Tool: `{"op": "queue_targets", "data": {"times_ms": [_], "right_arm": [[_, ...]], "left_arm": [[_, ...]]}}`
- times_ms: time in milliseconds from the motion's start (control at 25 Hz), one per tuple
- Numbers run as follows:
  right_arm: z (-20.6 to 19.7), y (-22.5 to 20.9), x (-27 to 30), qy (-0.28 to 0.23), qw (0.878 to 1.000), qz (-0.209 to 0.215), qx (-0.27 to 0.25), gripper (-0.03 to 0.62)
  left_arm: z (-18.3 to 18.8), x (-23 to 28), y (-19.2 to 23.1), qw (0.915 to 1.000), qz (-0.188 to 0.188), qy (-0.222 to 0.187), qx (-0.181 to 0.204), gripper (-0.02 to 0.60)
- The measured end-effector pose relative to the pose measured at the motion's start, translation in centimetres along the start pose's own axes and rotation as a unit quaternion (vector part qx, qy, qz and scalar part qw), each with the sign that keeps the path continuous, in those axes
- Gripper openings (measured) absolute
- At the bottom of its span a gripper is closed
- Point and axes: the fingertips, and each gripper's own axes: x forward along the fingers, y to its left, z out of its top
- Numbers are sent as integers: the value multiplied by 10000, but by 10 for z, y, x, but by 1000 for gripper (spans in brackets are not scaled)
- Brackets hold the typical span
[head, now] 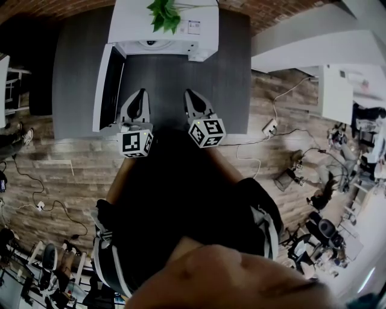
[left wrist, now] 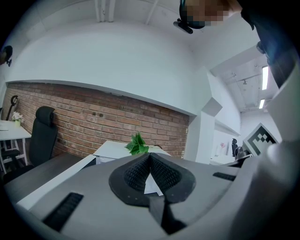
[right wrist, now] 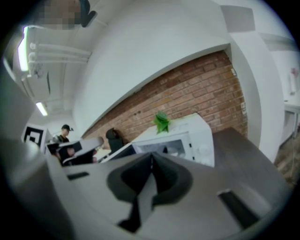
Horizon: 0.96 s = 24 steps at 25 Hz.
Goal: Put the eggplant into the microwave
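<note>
A white microwave [head: 163,27] stands at the back of a dark grey table [head: 160,78], with its door [head: 104,87] swung open to the left. I see no eggplant in any view, and the oven's inside is mostly hidden. My left gripper [head: 140,92] and right gripper [head: 189,92] hover side by side over the table in front of the oven, tips pointing at it. Both are shut with nothing between the jaws. The left gripper [left wrist: 150,154] view shows the microwave [left wrist: 115,150] beyond its tips. In the right gripper [right wrist: 151,154] view the microwave [right wrist: 192,136] is ahead, to the right.
A green plant [head: 164,15] sits on top of the microwave. Behind it is a brick wall [left wrist: 93,119]. A black office chair [left wrist: 42,136] stands left of the table. Cables and a power strip [head: 269,127] lie on the wooden floor at the right. A person in a cap [right wrist: 63,133] stands far off.
</note>
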Motion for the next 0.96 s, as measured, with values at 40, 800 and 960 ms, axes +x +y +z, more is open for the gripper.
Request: {"op": "queue_targets", "data": {"times_ms": [40,800,960], "right_arm": [[-1,0,0,11,10000,0,-9,34],[-2,-2,4,85,10000,14,26,34],[-4,-2,6,81,10000,40,39,34]], "left_arm": [[0,0,0,10000,3,2,-3,37],[0,3,2,10000,36,1,-29,37],[-2,4,2,10000,27,-10,-47,37]]}}
